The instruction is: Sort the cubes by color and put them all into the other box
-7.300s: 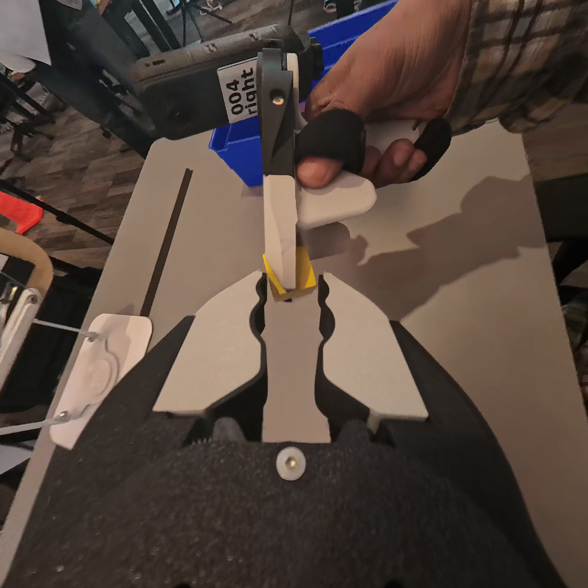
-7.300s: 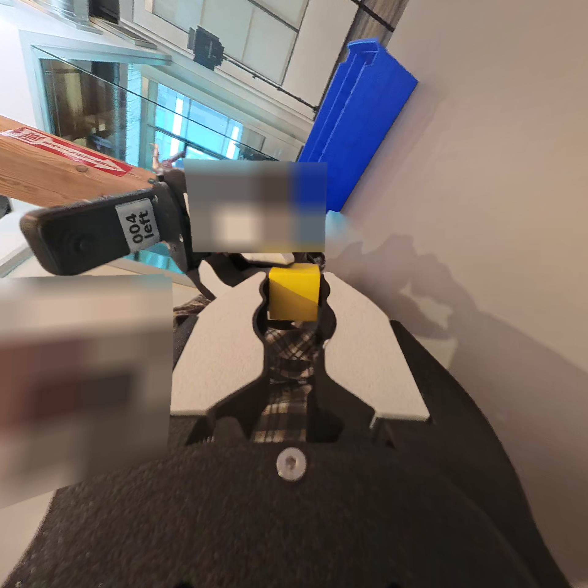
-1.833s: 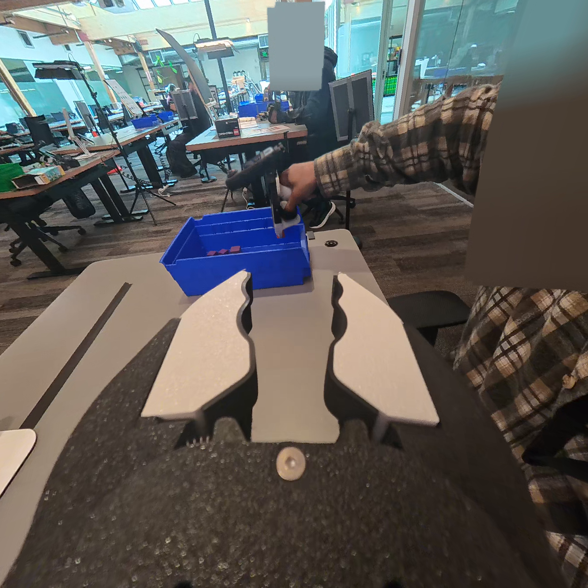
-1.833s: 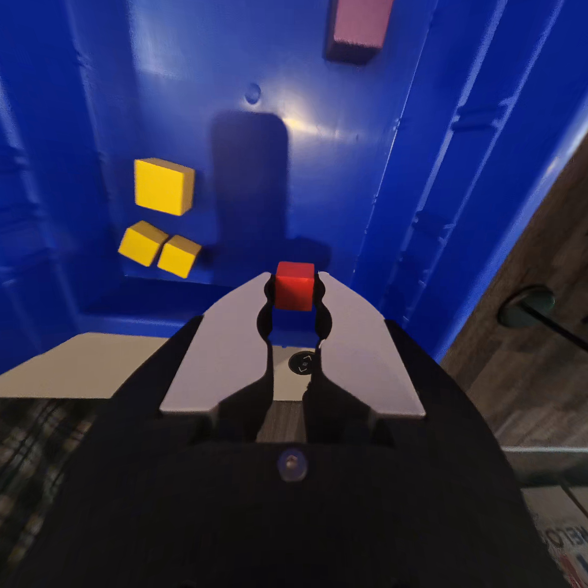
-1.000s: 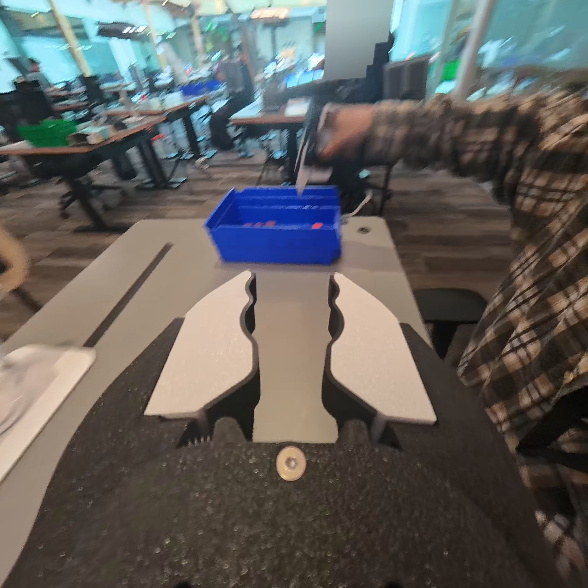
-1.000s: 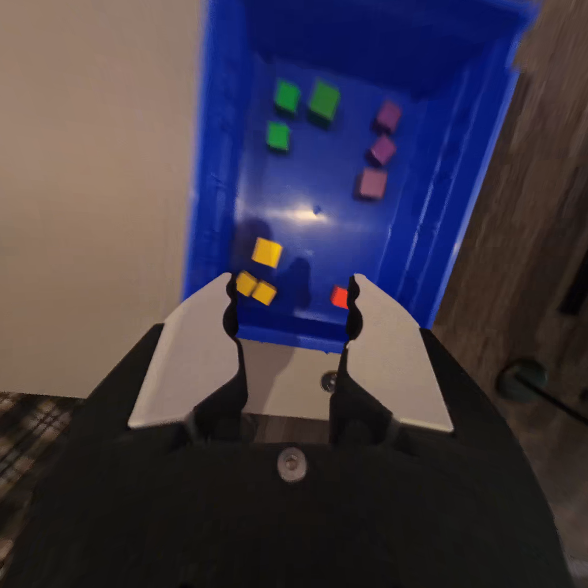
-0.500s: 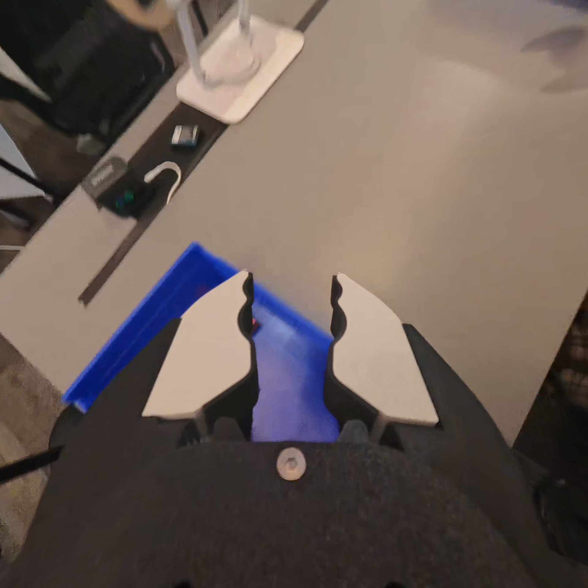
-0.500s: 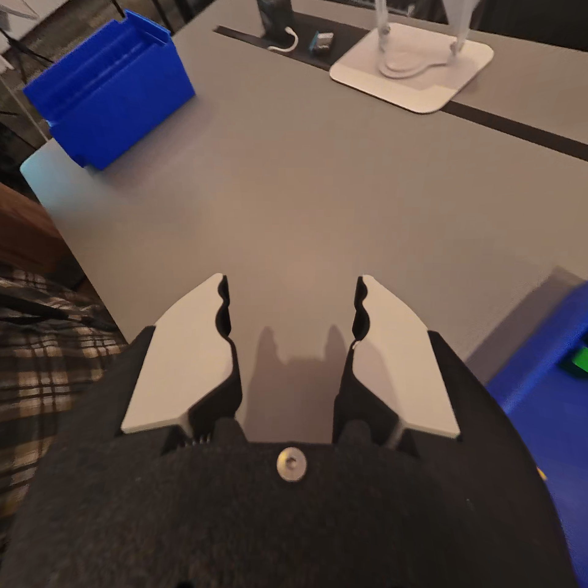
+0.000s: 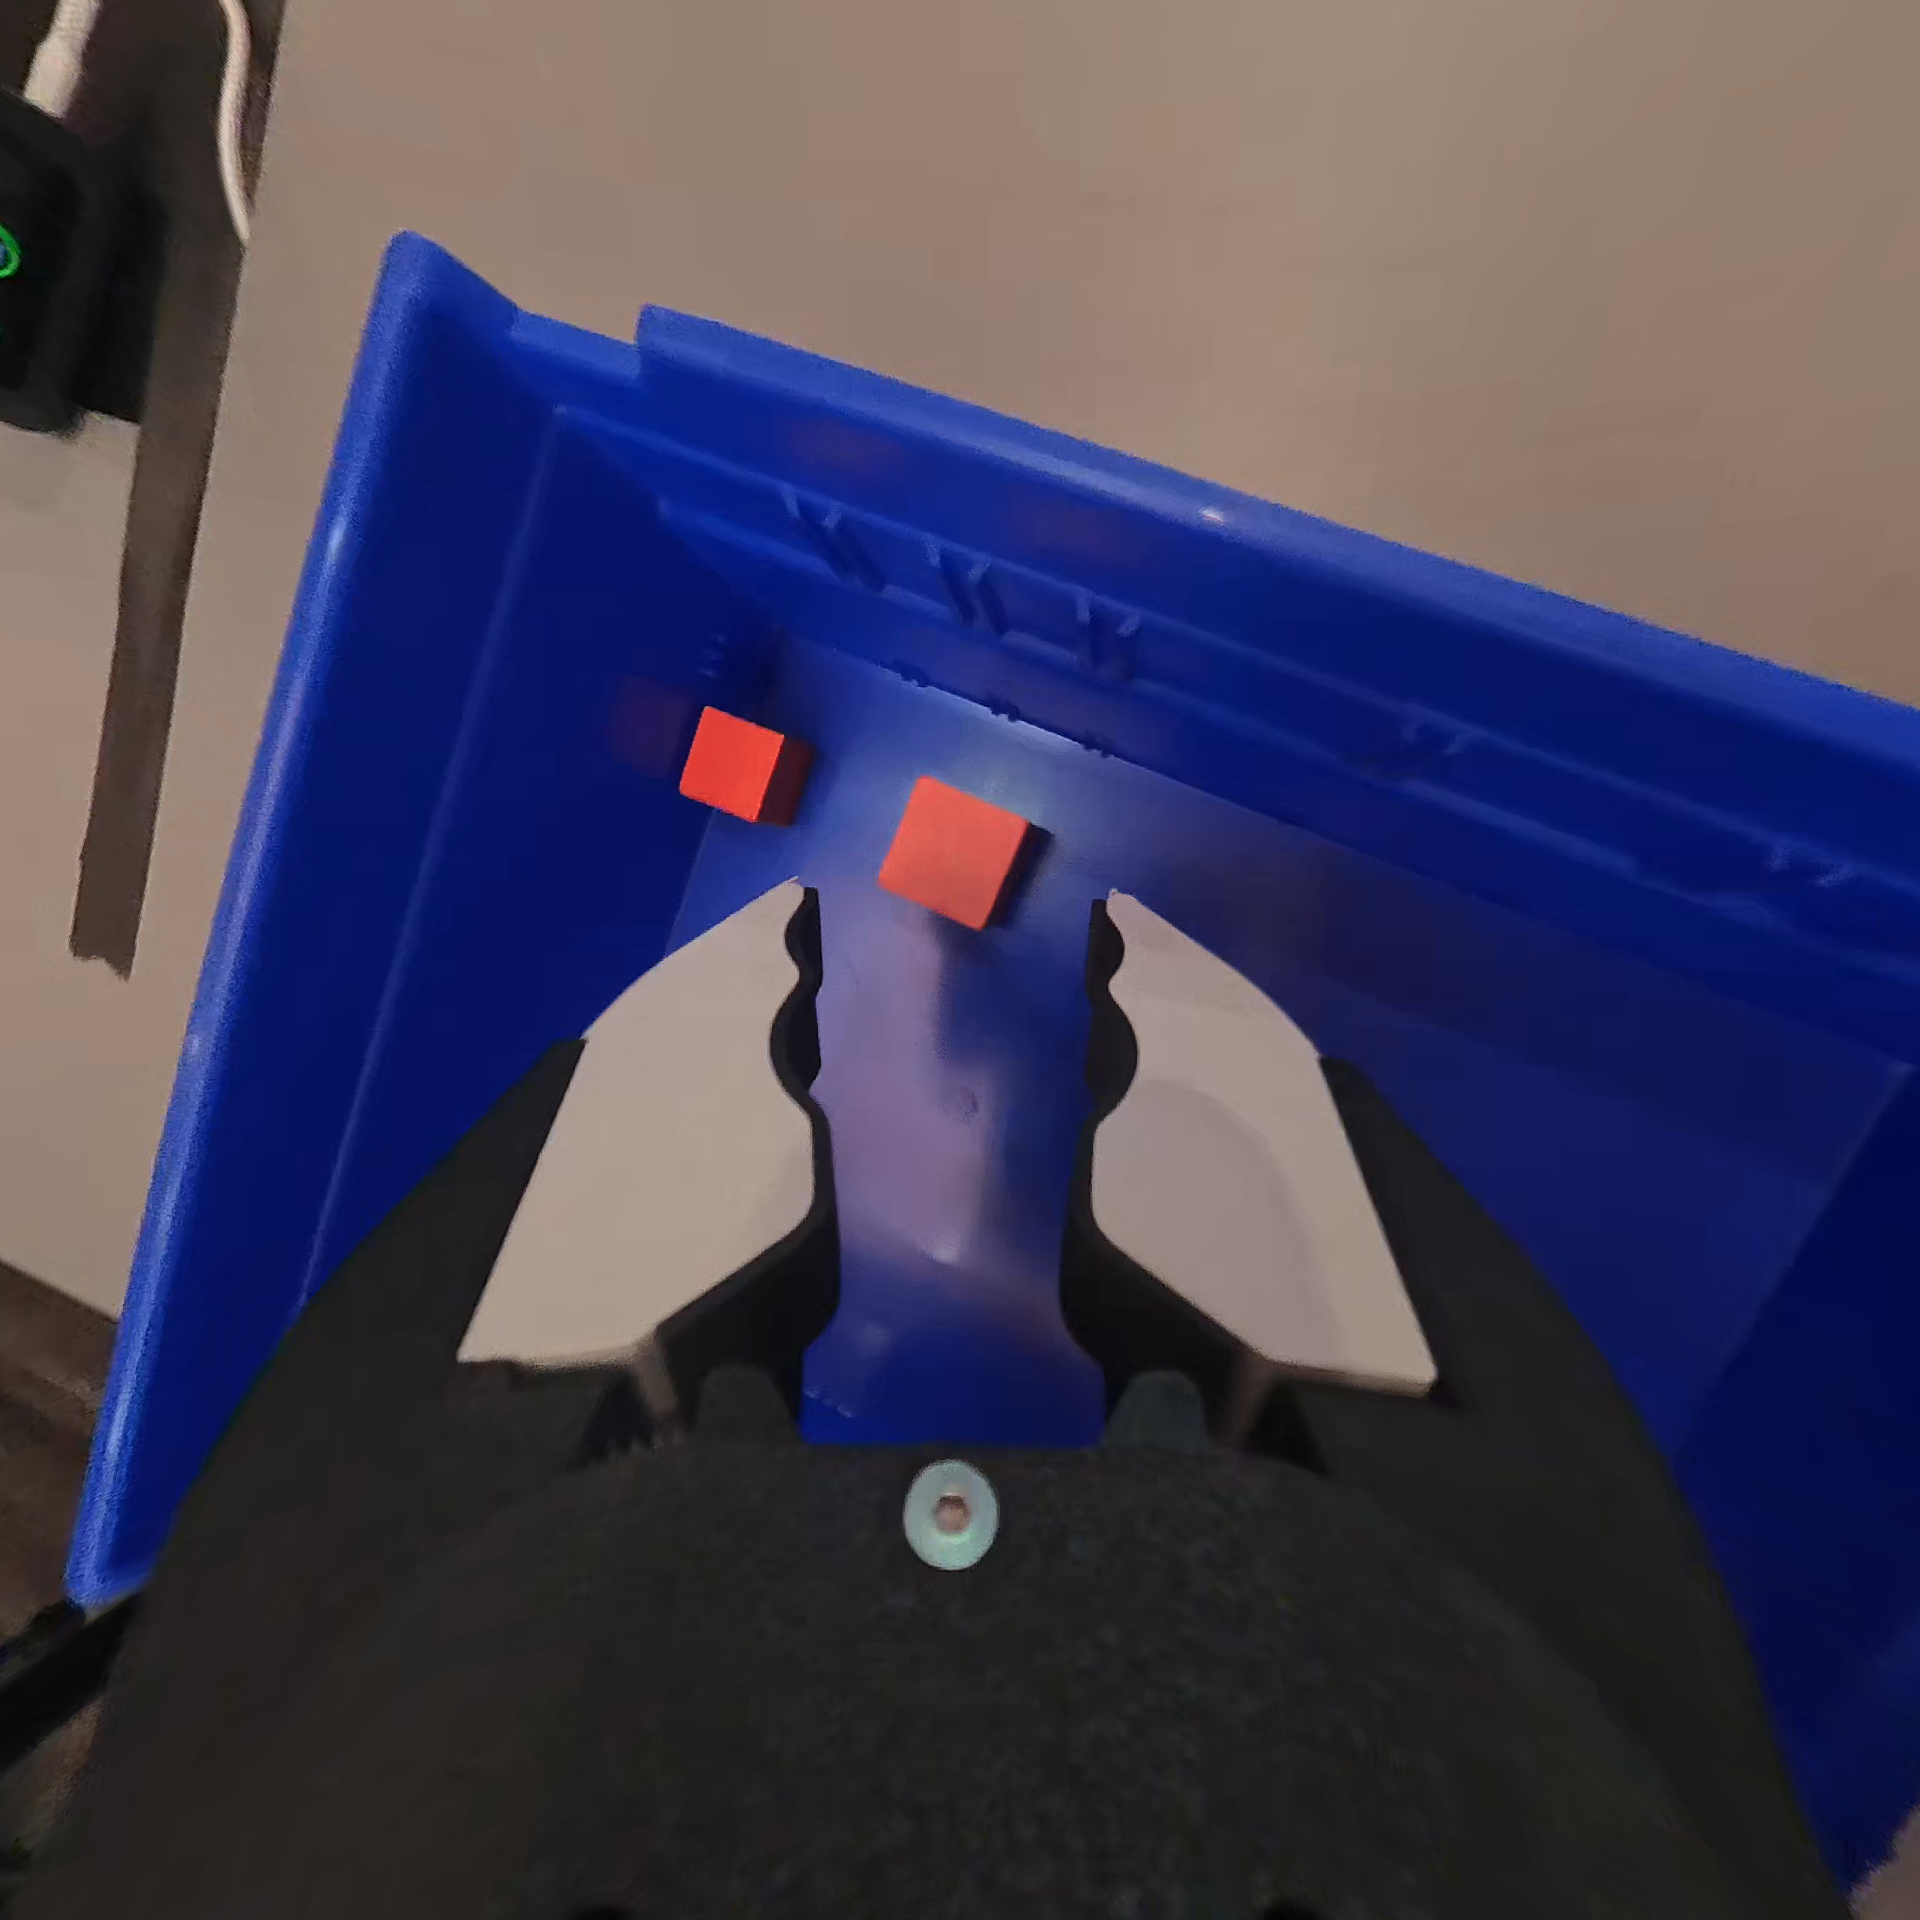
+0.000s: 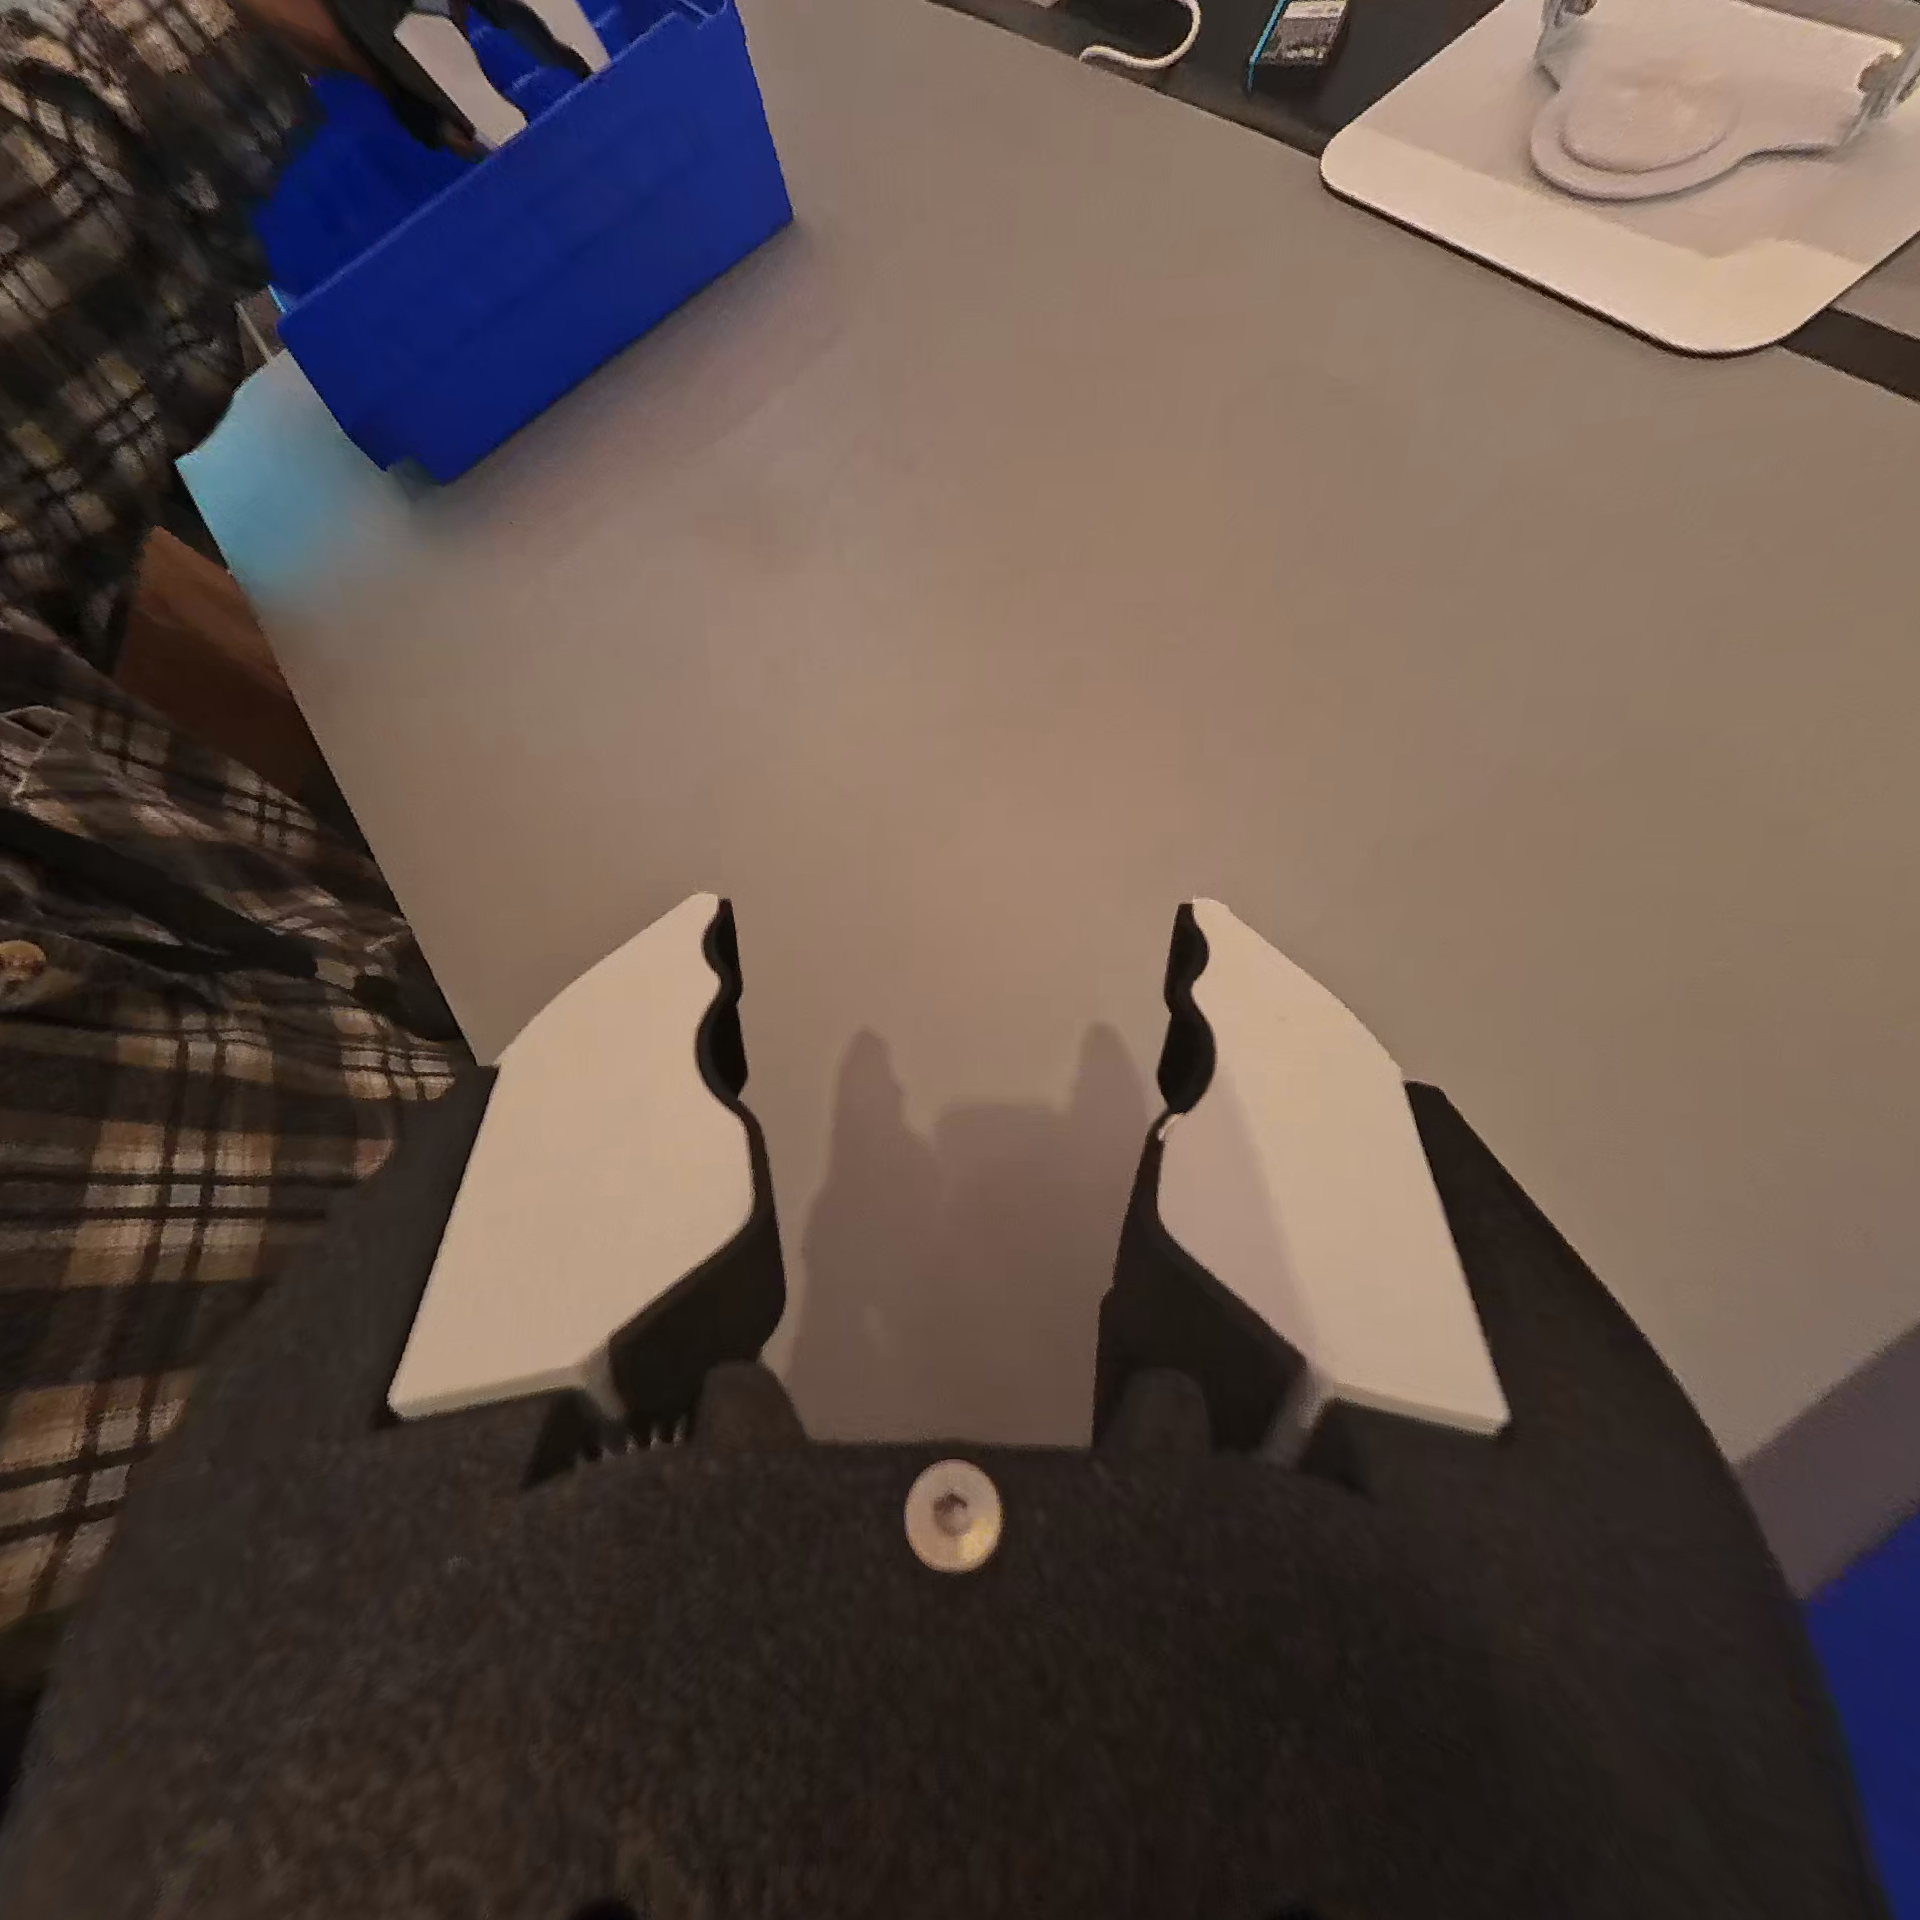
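Blue plastic now fills the left wrist view: half a second ago our left gripper (image 9: 951, 904) was only coming in over a corner of the source bin (image 9: 436, 727), and now it hangs inside the rim, pointed down at the floor of the bin. Its fingers are apart with nothing between them. Two red cubes remain there. The nearer red cube (image 9: 954, 852) lies just beyond the fingertips, roughly on the gap's centre line; the second red cube (image 9: 740, 765) sits apart from it to the left, close to the corner wall. No other colours show in this bin from here, so we judge red to be the last group left to move.

In the right wrist view our right gripper (image 10: 954, 914) has let go of the red cube it carried a couple of seconds ago and has swung away over the bare grey table (image 10: 1143, 582), fingers spread wide and empty. The source bin (image 10: 540, 260) shows far off at upper left with the left gripper's (image 10: 473, 73) fingers dipping into it. A sliver of the receiving bin (image 10: 1870, 1704) shows at the lower right edge, its contents out of sight. A white stand base (image 10: 1621, 187) rests at the table's far side. So we read one red as delivered and the next pick as ours on the left.
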{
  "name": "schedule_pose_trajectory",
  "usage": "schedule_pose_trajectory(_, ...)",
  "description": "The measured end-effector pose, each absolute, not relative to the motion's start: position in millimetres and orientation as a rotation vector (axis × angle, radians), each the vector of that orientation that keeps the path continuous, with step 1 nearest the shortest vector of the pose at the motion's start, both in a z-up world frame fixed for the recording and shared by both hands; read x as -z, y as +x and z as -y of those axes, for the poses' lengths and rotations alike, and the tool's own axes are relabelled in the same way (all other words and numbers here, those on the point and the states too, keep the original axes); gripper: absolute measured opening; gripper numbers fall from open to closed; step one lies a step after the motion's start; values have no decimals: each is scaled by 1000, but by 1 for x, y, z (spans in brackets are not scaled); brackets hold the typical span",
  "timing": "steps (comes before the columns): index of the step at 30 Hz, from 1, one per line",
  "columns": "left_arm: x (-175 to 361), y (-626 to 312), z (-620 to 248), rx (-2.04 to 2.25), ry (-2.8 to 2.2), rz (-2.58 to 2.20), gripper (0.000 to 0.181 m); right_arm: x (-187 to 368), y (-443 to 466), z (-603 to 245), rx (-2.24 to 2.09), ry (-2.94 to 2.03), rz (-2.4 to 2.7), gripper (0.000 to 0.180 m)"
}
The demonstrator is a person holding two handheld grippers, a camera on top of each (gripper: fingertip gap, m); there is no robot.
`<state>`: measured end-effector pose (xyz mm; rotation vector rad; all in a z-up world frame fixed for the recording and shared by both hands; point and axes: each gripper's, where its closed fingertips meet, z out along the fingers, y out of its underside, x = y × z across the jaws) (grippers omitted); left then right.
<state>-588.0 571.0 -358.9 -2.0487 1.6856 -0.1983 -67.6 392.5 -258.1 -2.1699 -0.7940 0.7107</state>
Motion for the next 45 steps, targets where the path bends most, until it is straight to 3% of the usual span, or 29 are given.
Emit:
schedule_pose_trajectory(8,387,-586,-581,178,-2090,-1797,47,255,-77,-390,-685,-2193,822,80)
schedule_pose_trajectory(12,403,-585,-579,229,-2154,-1798,32,254,-78,-389,-684,-2182,820,81)
schedule_pose_trajectory(15,401,-589,-583,213,-2210,-1730,31,253,-79,-390,-705,-2162,807,79)
schedule_pose_trajectory(18,376,-601,-592,186,-2210,-1565,31,249,-85,-393,-750,-2127,778,78)
schedule_pose_trajectory(22,296,-603,-598,169,-2079,-1270,30,237,-96,-409,-890,-2043,671,73)
schedule_pose_trajectory(26,209,-547,-574,196,-1895,-1124,30,221,-111,-442,-1098,-1966,476,64)
schedule_pose_trajectory(29,183,-489,-551,75,-1894,-1134,30,208,-142,-467,-1262,-1920,402,67)
schedule_pose_trajectory(37,193,-328,-507,-95,-1778,-1399,30,195,-250,-483,-1654,-1948,498,67)
schedule_pose_trajectory(45,208,-273,-498,-112,-1727,-1506,30,203,-257,-496,-1699,-1989,417,67)
